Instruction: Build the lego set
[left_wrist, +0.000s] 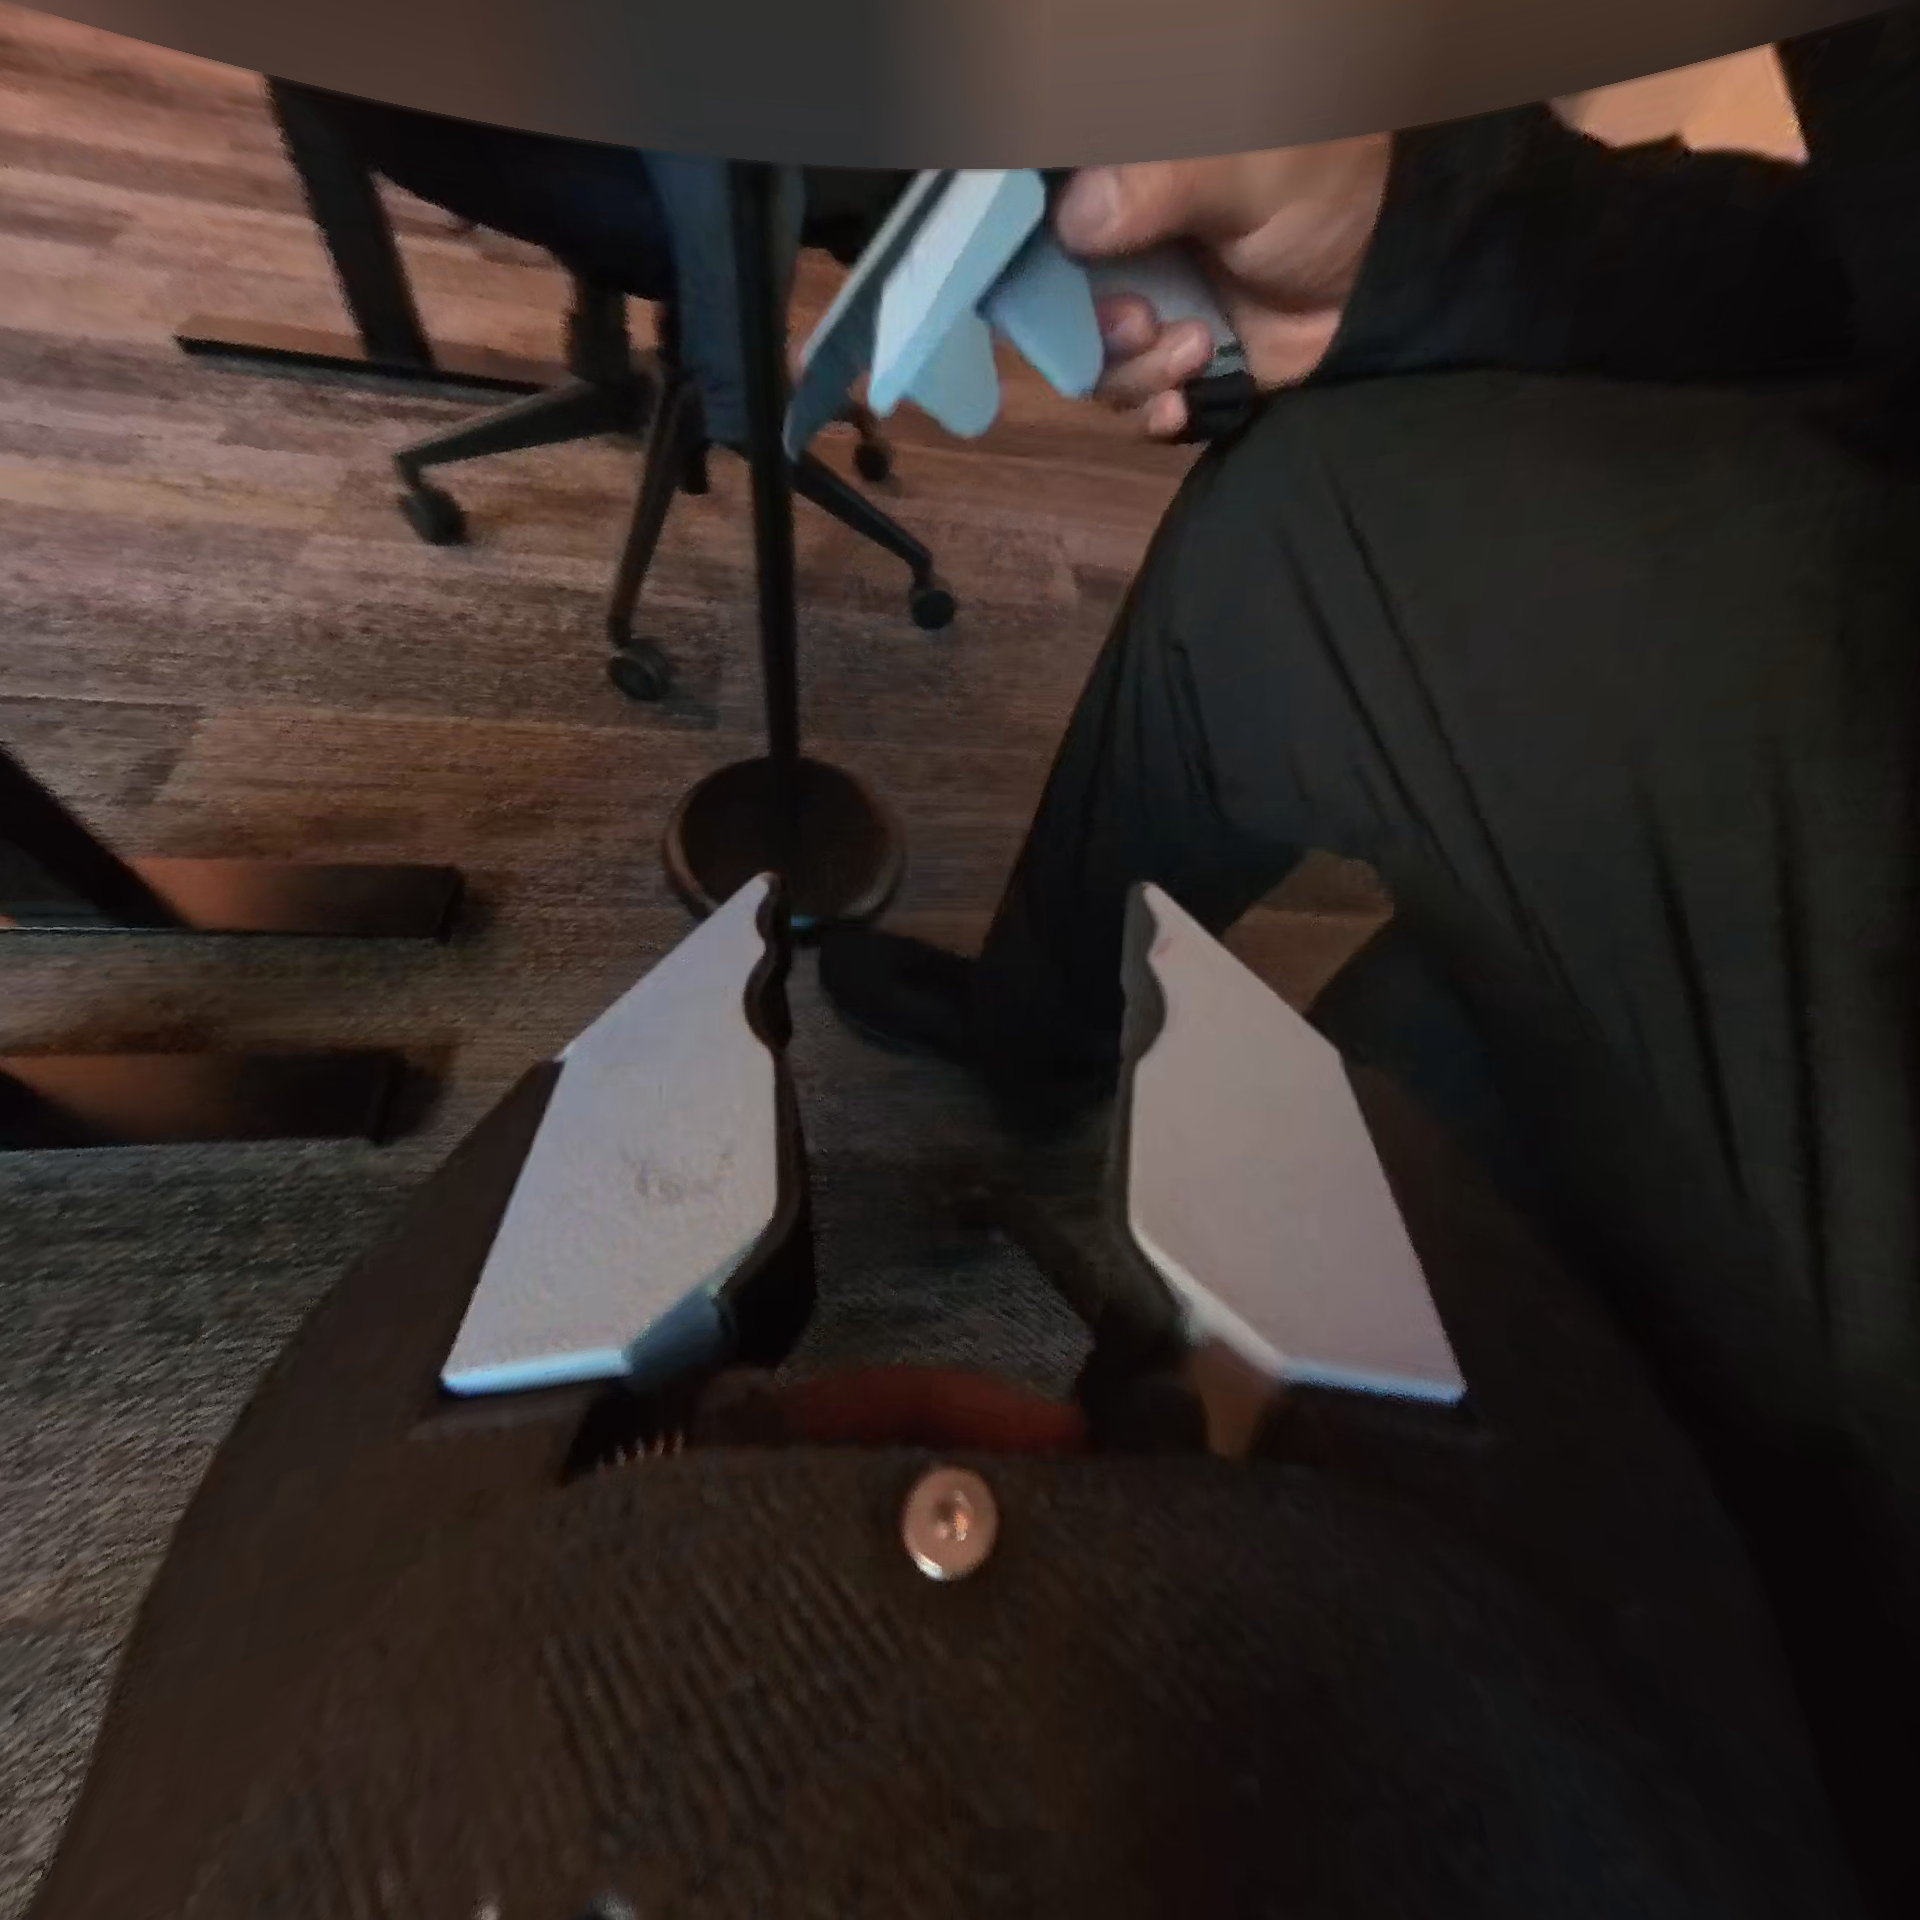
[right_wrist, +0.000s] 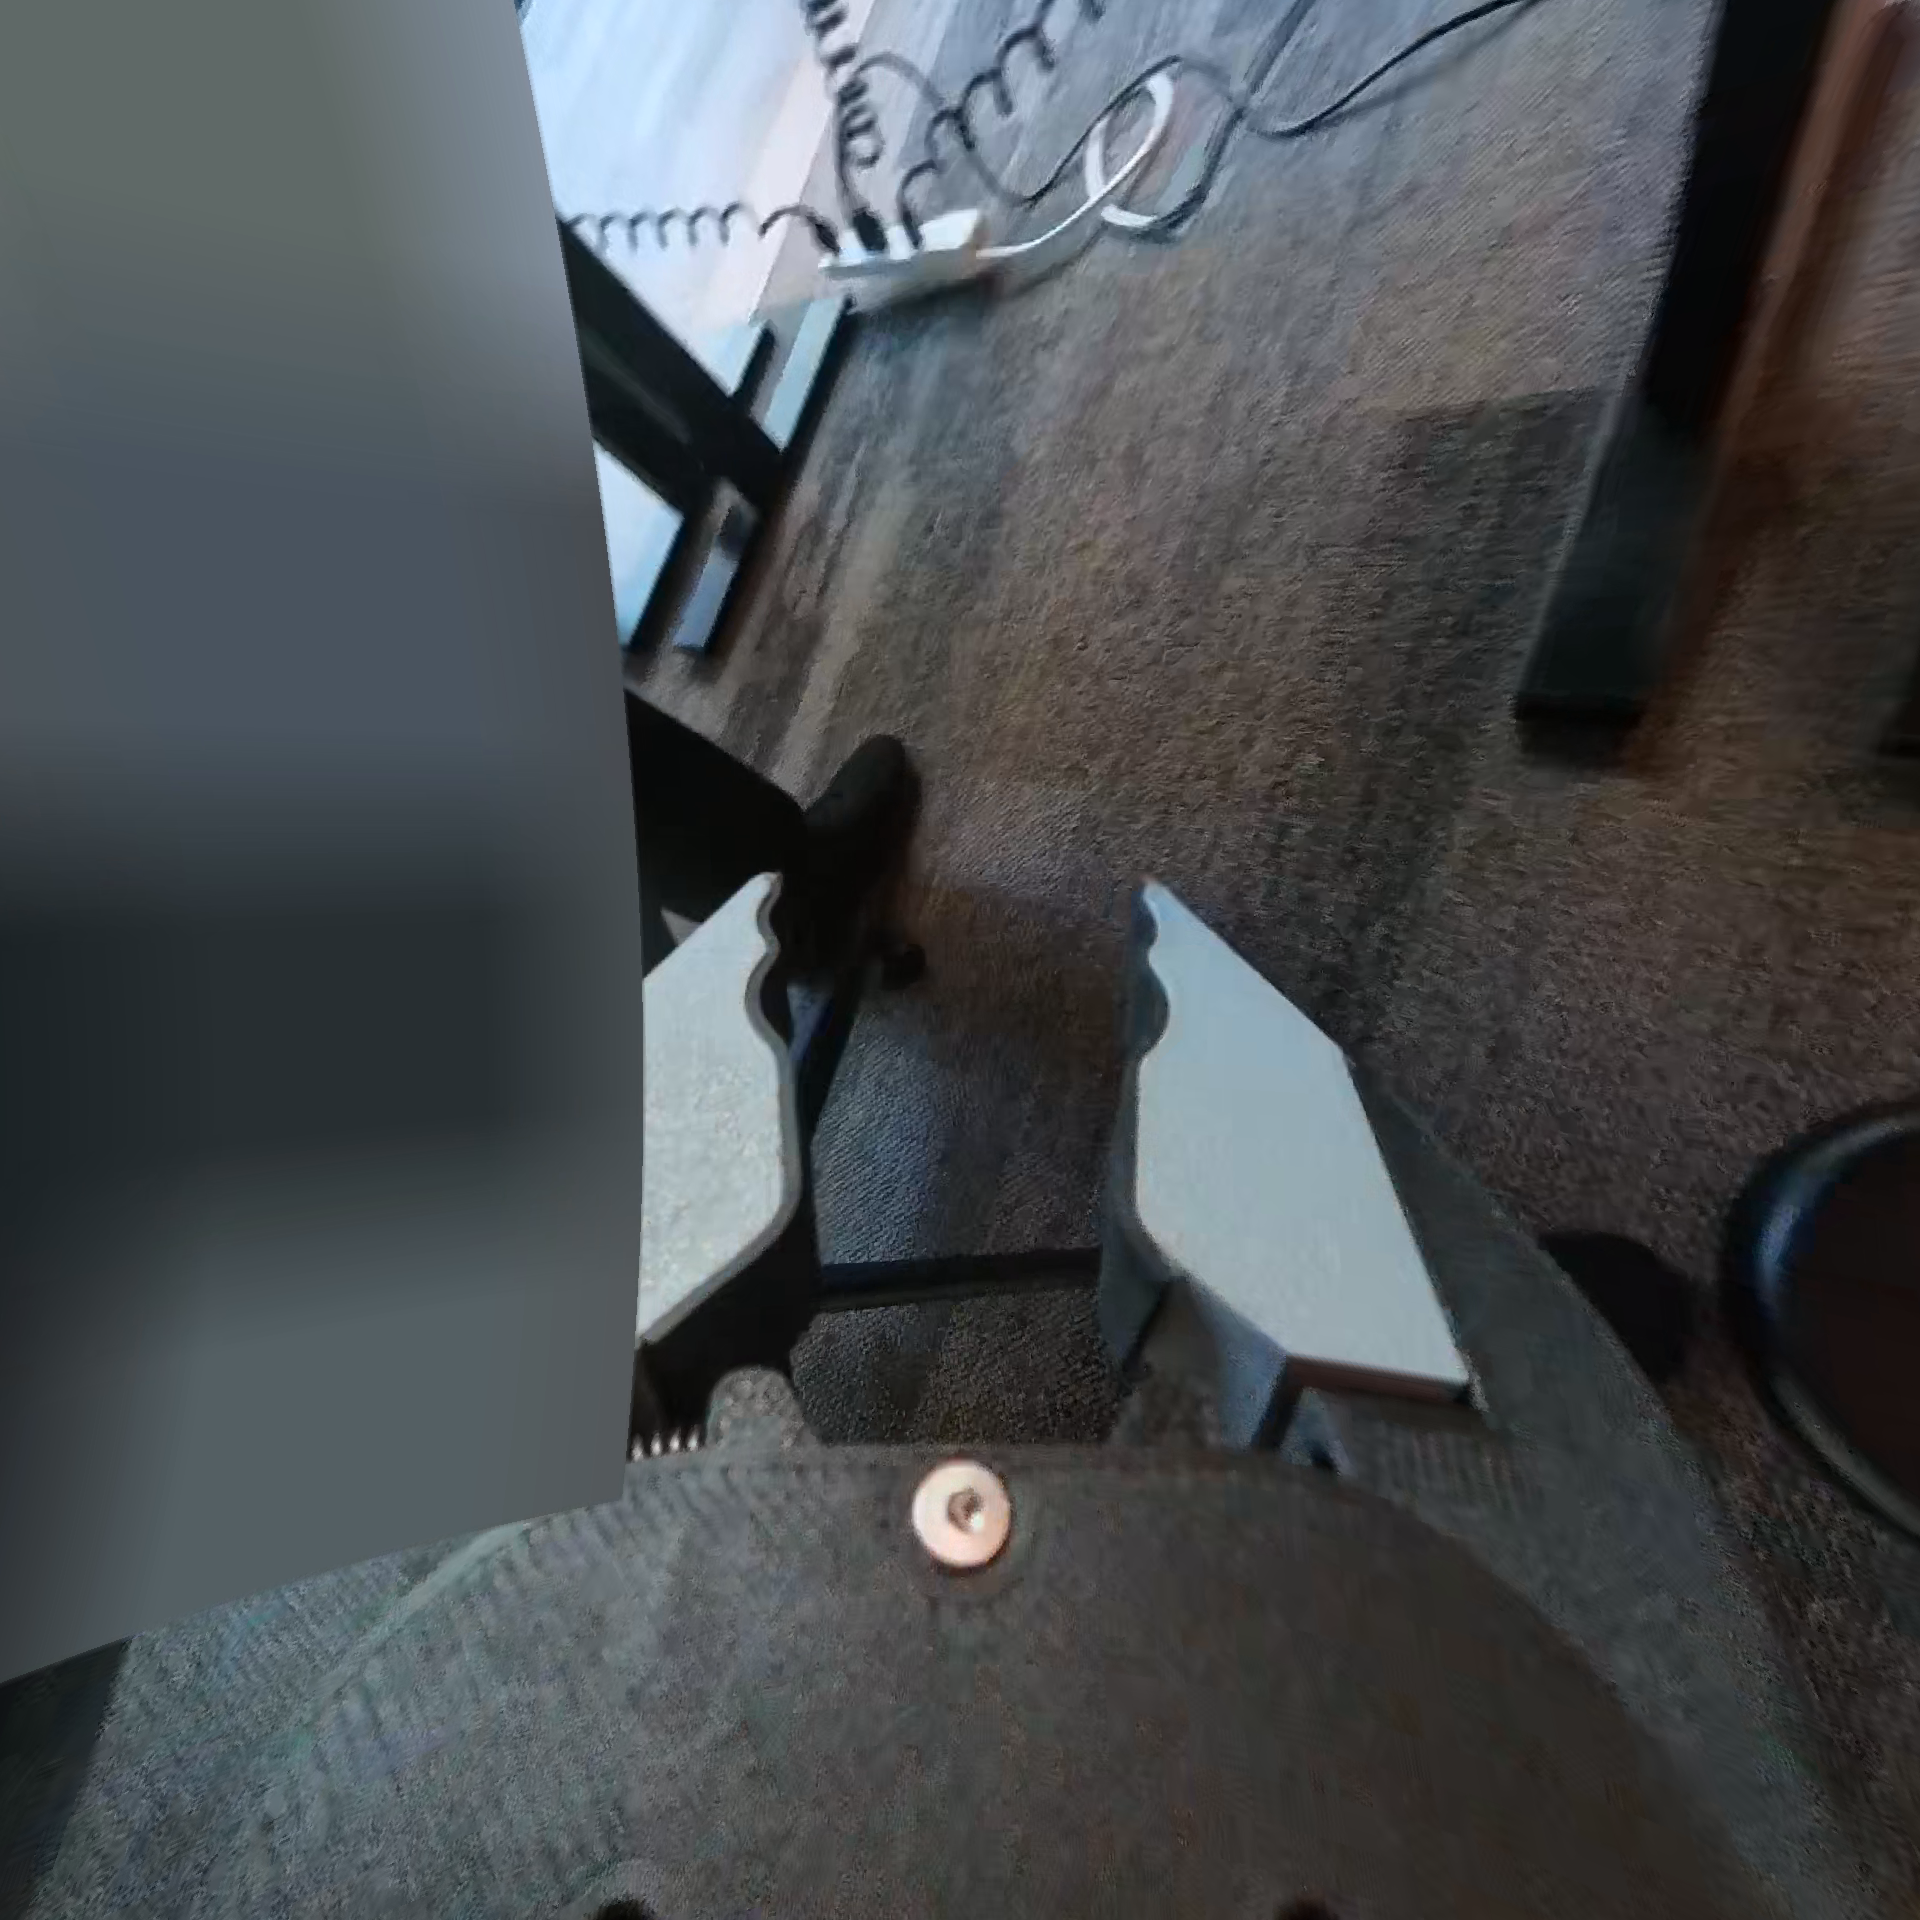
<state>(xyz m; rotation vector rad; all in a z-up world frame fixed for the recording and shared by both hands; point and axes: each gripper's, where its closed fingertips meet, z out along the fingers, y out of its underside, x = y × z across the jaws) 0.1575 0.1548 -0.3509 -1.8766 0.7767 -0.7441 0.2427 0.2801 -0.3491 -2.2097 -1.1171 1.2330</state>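
Left wrist view: the left gripper (left_wrist: 951, 904) points down at the floor, its jaws parted wide with nothing between them. Past its tips, at twelve o'clock, stands a round pole base (left_wrist: 784, 831) on the wood-look floor (left_wrist: 208, 520), and farther up a wheeled office chair (left_wrist: 675, 447). At one o'clock a hand (left_wrist: 1236, 260) grips the handle of the right gripper (left_wrist: 935, 312), seen from the side and held up and away; from here I cannot tell its opening. A leg in dark trousers (left_wrist: 1507, 779) fills the three o'clock side. No lego pieces show, and no tabletop either.

Right wrist view: the right gripper (right_wrist: 951, 904) also aims at the floor, jaws well apart and empty. Grey carpet (right_wrist: 1247, 623) lies ahead, a dark shoe (right_wrist: 862, 810) just beyond the left finger at eleven o'clock, and a white power strip (right_wrist: 914, 255) with coiled cables (right_wrist: 935, 125) near twelve. A dark desk leg (right_wrist: 1621, 520) stands at two o'clock. Again no lego set is visible.

My judgement: the build has not begun, and the step in hand is bringing both tools up to the work. Doing it well likely means lifting both wrists until the pieces come into the cameras, keeping the jaws parted, and slowing before the first approach so the views lose their blur.
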